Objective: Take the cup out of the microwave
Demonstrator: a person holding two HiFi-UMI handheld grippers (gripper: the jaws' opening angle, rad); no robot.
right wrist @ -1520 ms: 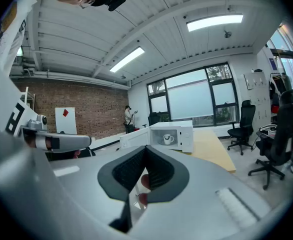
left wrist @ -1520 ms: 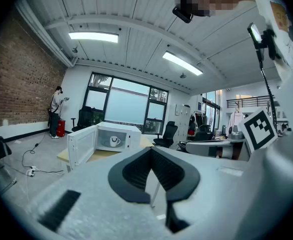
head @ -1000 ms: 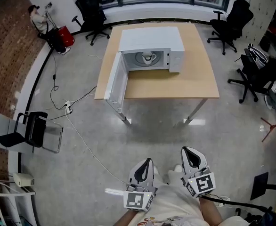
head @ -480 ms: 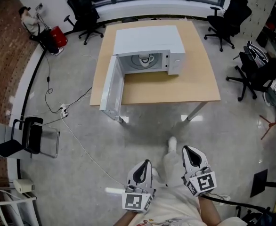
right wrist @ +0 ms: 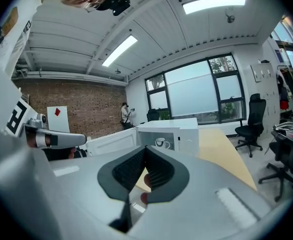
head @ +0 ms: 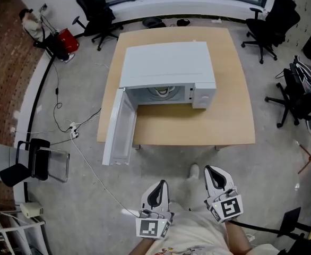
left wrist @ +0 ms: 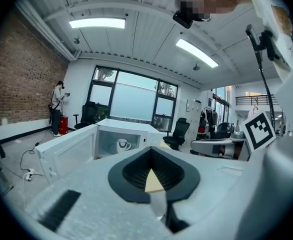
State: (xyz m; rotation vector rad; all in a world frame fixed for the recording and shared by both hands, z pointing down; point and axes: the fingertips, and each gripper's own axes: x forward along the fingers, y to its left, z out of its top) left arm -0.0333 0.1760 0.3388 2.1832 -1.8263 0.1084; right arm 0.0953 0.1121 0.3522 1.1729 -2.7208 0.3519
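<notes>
1. the approach is judged to be the step in hand: the left gripper [head: 156,189] and right gripper [head: 215,177] are held well short of the table [head: 230,116], each with jaws together and nothing between them.
2. the cup [head: 163,91] is seen upright inside the microwave [head: 166,62], whose door [head: 118,134] is swung open.
3. next, one gripper would need to be brought to the opening, and its jaws parted, then closed on the cup.

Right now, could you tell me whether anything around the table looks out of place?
Only the microwave door: it hangs wide open, swung out past the front edge of the table, with the cup sitting inside. Nothing looks spilled or damaged.
</notes>
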